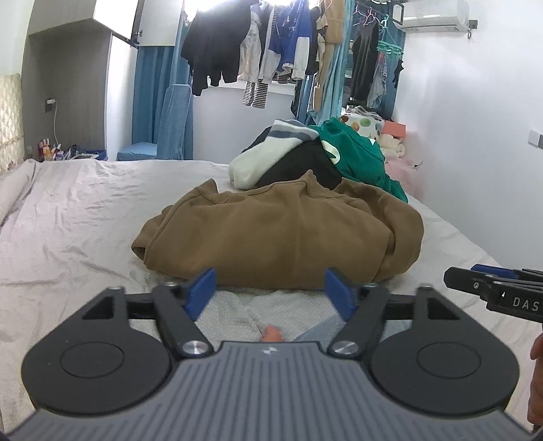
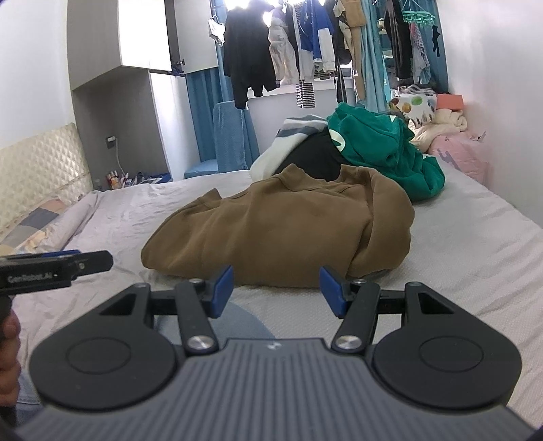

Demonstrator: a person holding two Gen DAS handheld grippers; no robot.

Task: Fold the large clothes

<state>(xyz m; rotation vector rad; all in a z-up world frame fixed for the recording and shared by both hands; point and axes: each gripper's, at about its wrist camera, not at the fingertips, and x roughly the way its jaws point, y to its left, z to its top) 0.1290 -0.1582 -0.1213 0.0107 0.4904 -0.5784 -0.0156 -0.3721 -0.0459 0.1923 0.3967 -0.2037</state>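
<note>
Nearby, a rumpled brown sweatshirt (image 1: 278,230) of soft, thick knit lies bunched on the wrinkled pale bed sheet (image 1: 85,217), just beyond both tongs: left tongs (image 1: 269,291) and right tongs (image 2: 276,288) gape, gripping nothing.

Right tool (image 1: 495,288) cut off by the left wrist view's right edge, printed lettering only partly legible. Left tool (image 2: 57,268) cut by the right wrist view's left edge, its label blurred. Black garment (image 1: 298,169) mostly buried under the cream-and-grey striped knit (image 1: 264,152) and crumpled green hoodie (image 1: 359,152); its type is unclear. Far side of the bunched brown sweatshirt (image 1: 278,230) is hidden behind its own bulk. Small bottles beside the bed (image 1: 47,149) too small to identify. Window (image 1: 217,5) blown out.
</note>
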